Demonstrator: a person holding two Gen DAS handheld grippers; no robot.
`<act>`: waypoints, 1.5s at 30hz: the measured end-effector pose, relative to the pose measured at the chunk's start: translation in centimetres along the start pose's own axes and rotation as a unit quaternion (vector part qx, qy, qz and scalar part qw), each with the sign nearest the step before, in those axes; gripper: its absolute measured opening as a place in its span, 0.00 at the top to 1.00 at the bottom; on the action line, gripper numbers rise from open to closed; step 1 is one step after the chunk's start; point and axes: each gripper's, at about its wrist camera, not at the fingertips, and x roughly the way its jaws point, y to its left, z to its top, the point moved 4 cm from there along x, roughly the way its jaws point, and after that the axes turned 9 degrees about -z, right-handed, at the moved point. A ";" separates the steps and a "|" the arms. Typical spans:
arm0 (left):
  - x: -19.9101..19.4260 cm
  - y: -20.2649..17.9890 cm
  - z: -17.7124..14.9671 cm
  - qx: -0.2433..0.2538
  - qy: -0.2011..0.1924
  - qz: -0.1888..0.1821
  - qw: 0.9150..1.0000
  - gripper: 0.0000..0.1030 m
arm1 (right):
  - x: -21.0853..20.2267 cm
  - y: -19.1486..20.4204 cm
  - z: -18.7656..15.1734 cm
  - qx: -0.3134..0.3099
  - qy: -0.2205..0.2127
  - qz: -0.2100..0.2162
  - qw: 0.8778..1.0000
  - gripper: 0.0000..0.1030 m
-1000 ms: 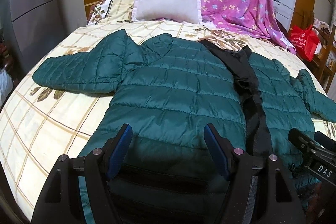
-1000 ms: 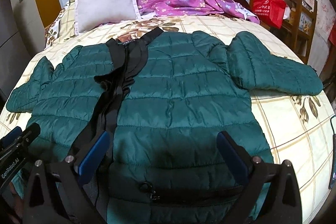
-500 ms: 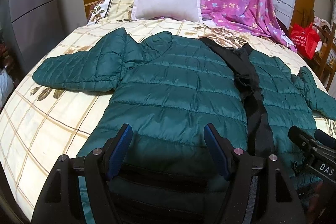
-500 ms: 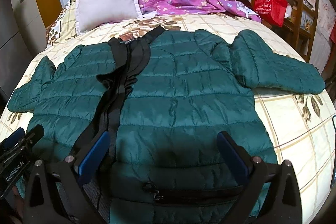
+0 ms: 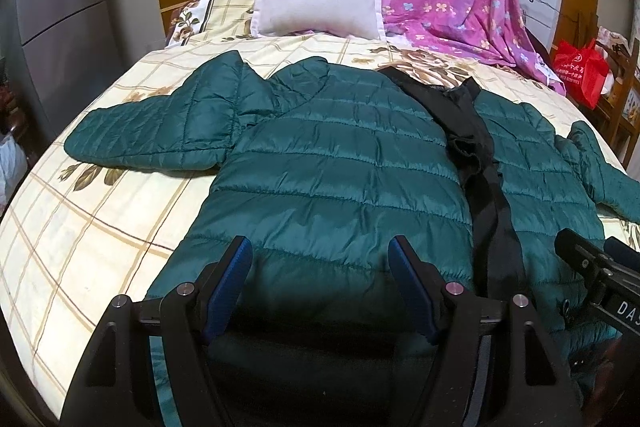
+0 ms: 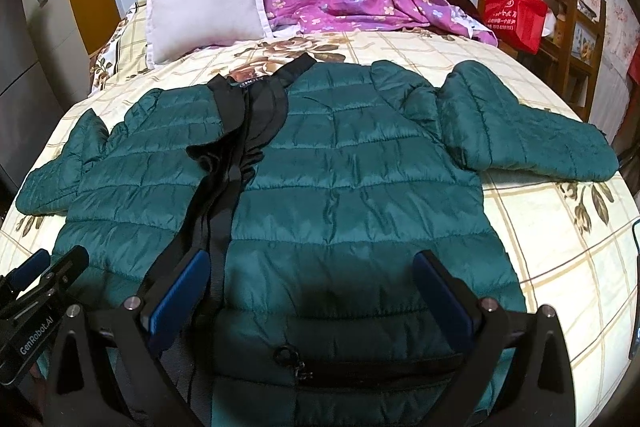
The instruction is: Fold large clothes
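Both grippers hover where they were a moment ago above the hem of the green puffer jacket (image 5: 344, 163), which lies spread front-up on the checked bedspread (image 5: 80, 227), sleeves out to each side. Left gripper (image 5: 320, 267) and right gripper (image 6: 312, 283) stand with jaws apart, holding nothing. Nothing has shifted, so I judge the folding hasn't begun.
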 end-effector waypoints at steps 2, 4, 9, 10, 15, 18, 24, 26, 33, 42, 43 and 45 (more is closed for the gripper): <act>-0.1 0.1 0.0 -0.001 -0.002 0.001 1.000 0.66 | 0.0 -0.1 0.0 0.002 0.002 0.002 1.000 0.00; -0.2 0.2 0.0 -0.002 -0.003 0.001 1.000 0.66 | -0.1 0.0 0.1 0.007 -0.001 0.009 1.000 0.00; -0.2 0.5 -0.1 -0.008 -0.003 0.002 1.000 0.66 | -0.1 0.0 0.0 0.006 0.000 0.009 1.000 0.00; -0.2 0.4 -0.1 -0.007 -0.003 0.003 1.000 0.66 | -0.1 0.0 0.0 0.006 0.000 0.010 1.000 0.00; -0.2 0.4 -0.1 -0.005 -0.003 0.003 1.000 0.66 | 0.3 -0.1 -0.7 -0.020 0.015 -0.026 0.999 0.00; -0.2 0.3 -0.1 -0.005 -0.002 0.003 1.000 0.66 | 0.4 -0.1 -0.7 -0.020 0.016 -0.029 0.999 0.00; -0.3 0.3 -0.1 -0.005 -0.003 0.002 1.000 0.66 | 0.5 -0.2 -0.8 -0.023 0.016 -0.032 0.999 0.00; -0.2 0.2 -0.2 -0.005 -0.004 0.001 1.000 0.66 | 0.5 -0.1 -0.8 -0.025 0.021 -0.034 0.999 0.00; -0.2 0.1 -0.3 -0.006 -0.004 0.002 1.000 0.66 | 0.6 0.0 -0.7 -0.025 0.018 -0.032 0.999 0.00; 0.0 0.1 -0.3 -0.006 -0.001 0.003 1.000 0.66 | 0.8 0.1 -0.8 -0.021 0.012 -0.027 0.999 0.00; 0.0 0.1 -0.3 -0.007 -0.001 0.003 1.000 0.66 | 0.8 0.1 -0.8 -0.020 0.012 -0.027 0.999 0.00; 0.1 0.1 -0.3 -0.007 -0.001 0.003 1.000 0.66 | 0.8 0.1 -0.8 -0.021 0.014 -0.028 0.999 0.00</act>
